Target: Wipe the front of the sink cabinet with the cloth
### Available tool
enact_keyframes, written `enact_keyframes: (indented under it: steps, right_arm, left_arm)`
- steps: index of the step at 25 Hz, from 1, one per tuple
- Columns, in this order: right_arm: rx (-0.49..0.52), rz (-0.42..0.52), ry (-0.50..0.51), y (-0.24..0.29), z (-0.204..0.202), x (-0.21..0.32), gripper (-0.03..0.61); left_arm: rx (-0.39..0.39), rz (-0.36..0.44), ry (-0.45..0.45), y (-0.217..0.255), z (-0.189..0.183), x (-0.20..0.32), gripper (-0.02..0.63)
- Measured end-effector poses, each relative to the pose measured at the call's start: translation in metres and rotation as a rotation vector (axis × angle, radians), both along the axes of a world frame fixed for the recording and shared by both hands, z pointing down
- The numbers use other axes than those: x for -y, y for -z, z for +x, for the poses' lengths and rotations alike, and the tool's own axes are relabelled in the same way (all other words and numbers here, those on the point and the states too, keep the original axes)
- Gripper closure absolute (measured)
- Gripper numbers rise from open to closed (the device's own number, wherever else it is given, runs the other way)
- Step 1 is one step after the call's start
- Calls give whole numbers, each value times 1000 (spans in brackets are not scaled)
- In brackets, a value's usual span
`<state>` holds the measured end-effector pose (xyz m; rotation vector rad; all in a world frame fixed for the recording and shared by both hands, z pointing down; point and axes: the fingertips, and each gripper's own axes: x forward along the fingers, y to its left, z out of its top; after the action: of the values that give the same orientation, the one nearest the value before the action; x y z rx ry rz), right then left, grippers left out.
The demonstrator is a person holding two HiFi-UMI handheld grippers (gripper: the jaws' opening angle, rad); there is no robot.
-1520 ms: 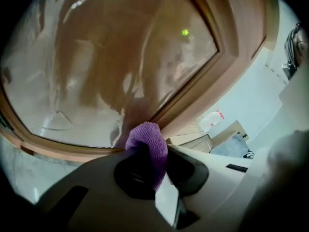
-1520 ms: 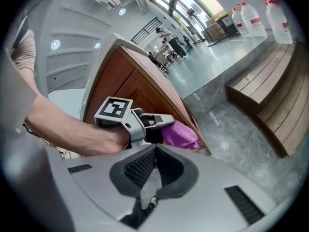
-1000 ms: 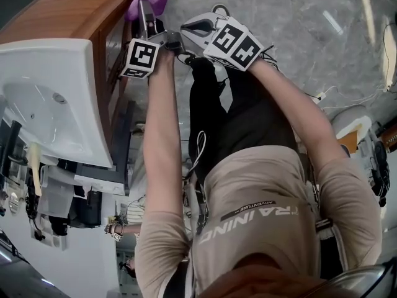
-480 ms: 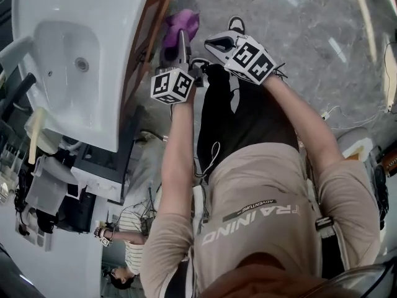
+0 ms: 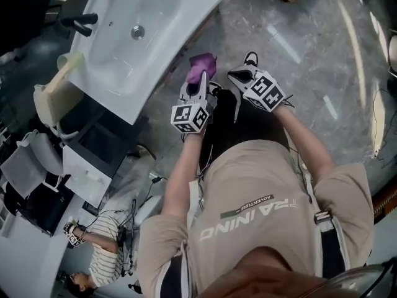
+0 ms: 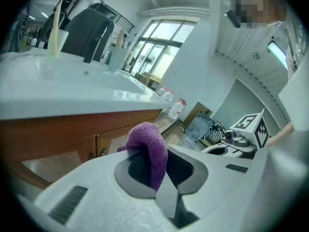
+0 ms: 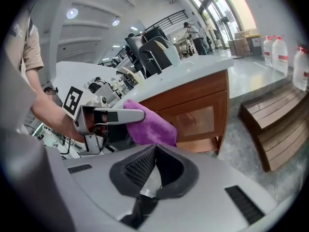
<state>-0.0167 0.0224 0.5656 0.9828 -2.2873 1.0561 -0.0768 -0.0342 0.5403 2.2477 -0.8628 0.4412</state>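
Left tongs are clenched on the purple cloth, which bunches up out of the pads in a rounded fold in the left gripper view. I hold it just in front of the sink cabinet, at the height of the wooden door panels under the white basin; whether the cloth touches the wood I cannot tell. My right tongs are pressed shut on nothing, the dark pads meeting in a narrow V in the right gripper view, and they hang farther out from the cabinet than the left tongs, just beside them and pointing toward the same front. From that side the cloth shows against the cabinet's brown door, below the basin's edge. On the basin's far side from me stands a dark faucet. Beyond the cabinet's end, a slatted wooden platform lies on the grey marbled floor.
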Motion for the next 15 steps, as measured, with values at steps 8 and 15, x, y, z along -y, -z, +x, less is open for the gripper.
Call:
enact_keyframes:
  steps: [8,15]
  right_arm:
    - [15,94,21,79,-61,15,566]
    - [-28,289,29,154,-72,40,566]
  left_arm:
    - [1,133,-26,73,-61,-18,575]
    - [-8,346,13,152,-88,-11,575]
